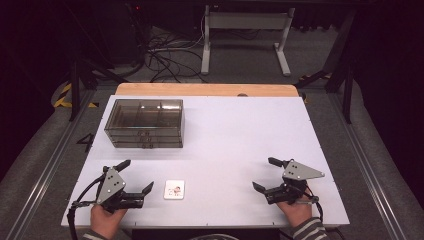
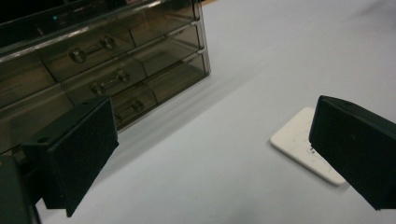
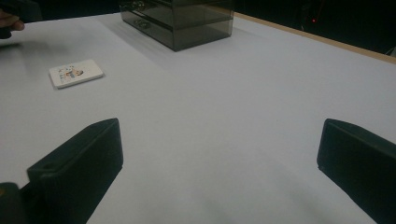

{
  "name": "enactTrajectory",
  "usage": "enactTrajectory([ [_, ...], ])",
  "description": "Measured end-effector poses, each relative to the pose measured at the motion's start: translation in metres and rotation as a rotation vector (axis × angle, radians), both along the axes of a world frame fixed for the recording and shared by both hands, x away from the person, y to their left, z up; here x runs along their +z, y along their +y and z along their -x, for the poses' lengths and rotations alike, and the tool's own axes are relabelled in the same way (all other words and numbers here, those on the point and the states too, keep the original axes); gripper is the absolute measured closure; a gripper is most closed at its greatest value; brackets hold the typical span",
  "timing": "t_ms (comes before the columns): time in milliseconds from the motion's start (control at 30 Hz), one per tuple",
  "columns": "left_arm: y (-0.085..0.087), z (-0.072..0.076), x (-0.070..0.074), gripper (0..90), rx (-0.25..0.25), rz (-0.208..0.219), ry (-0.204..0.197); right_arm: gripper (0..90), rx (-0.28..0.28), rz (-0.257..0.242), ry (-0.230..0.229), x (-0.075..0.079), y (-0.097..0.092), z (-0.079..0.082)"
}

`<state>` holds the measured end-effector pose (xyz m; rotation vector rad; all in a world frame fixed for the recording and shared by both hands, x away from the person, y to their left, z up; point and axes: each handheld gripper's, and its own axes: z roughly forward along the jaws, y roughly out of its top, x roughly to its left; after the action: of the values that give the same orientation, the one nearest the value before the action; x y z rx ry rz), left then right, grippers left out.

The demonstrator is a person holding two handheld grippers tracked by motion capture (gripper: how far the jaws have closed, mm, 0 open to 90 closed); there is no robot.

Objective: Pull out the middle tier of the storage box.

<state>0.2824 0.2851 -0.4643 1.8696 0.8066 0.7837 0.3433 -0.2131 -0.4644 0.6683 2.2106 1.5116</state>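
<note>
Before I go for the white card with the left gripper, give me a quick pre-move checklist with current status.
1. Left gripper open, nothing between its jaws: ok.
2. Right gripper open and apart from the card: ok.
3. Card lies flat on the table, nothing on it: ok.
4. Bare table between left gripper and card: ok.
5. Drawer box stands away from the card: ok.
6. Drawers fully shut: cannot tell.
</note>
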Motion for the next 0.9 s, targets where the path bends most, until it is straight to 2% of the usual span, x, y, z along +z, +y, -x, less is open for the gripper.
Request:
enactTrajectory([
  [100, 0.002, -0.001, 0.001, 1.9, -0.005, 0.026, 0.003, 1.2, 0.001, 0.0, 0.0, 0.0, 0.0, 0.0],
  [367, 0.001, 0.004, 0.003, 1.9, -0.007, 0.007, -0.017, 1.2, -0.005, -0.01, 0.008, 0.001, 0.0, -0.002],
  [567, 0.001, 0.001, 0.003, 2.0, -0.012, 0.008, -0.003, 1.2, -0.005, -0.022, 0.015, 0.001, -0.002, -0.004],
  [700, 0.002, -0.004, 0.006, 2.0, -0.014, 0.027, 0.007, 1.5, 0.0, -0.009, 0.03, 0.0, -0.001, -0.005],
  [800, 0.002, -0.008, 0.008, 2.5, -0.017, 0.017, 0.001, 1.9, 0.005, 0.009, 0.034, 0.0, 0.002, -0.005],
  [900, 0.001, -0.013, 0.009, 2.6, -0.03, 0.035, 0.021, 2.1, 0.011, 0.029, 0.032, 0.0, 0.004, -0.006],
])
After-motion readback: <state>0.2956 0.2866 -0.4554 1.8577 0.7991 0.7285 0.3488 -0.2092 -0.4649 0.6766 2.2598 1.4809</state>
